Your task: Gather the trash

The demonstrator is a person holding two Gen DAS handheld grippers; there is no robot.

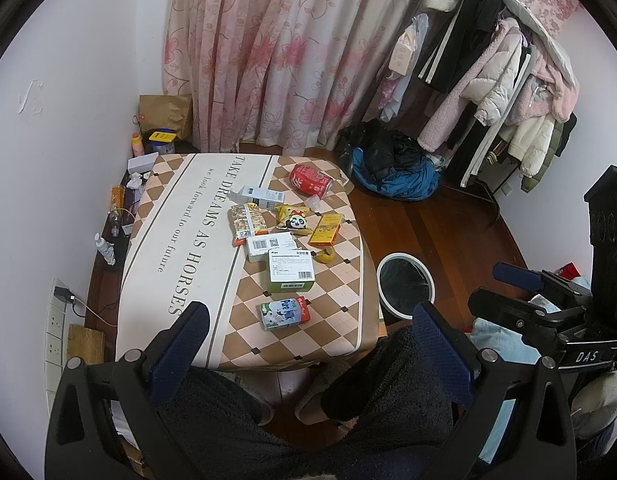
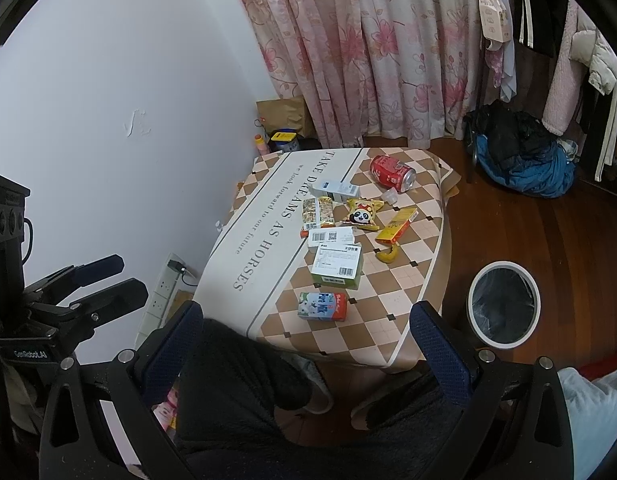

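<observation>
Left gripper [image 1: 308,344] spread wide, nothing between the fingers; it sits low at the bottom of its own frame over the person's dark fleece trousers [image 1: 236,420]. Right gripper [image 2: 308,344] also spread wide and empty, same pose over the knees (each gripper shows at the side edge of the other's view, apart from the table).

Trash lies on the small table [image 1: 168,216] with the checked cloth, all of it beyond the fingertips, none touching them:
- Milk carton [image 1: 285,313] is nearest, just above the gap between the left fingers; in the right view [image 2: 322,306] it sits centre frame, also above the gap.
- Green-and-white box [image 1: 291,271] next, then a white barcode box [image 1: 268,246] touching its far edge.
- Banana peel [image 1: 324,257] right of those, beside the yellow-red box [image 1: 327,230].
- Panda snack bag [image 1: 294,220] and a snack wrapper [image 1: 248,220] mid-table.
- White carton [image 1: 262,196] and small clear cup [image 1: 314,202] further back.
- Red can [image 1: 311,179] on its side, farthest, near the table's upper right corner.

Bin [image 1: 406,280] stands on the wood floor just right of the table, white rim, dark liner; lower right in the right view [image 2: 504,306], above the right finger.
</observation>
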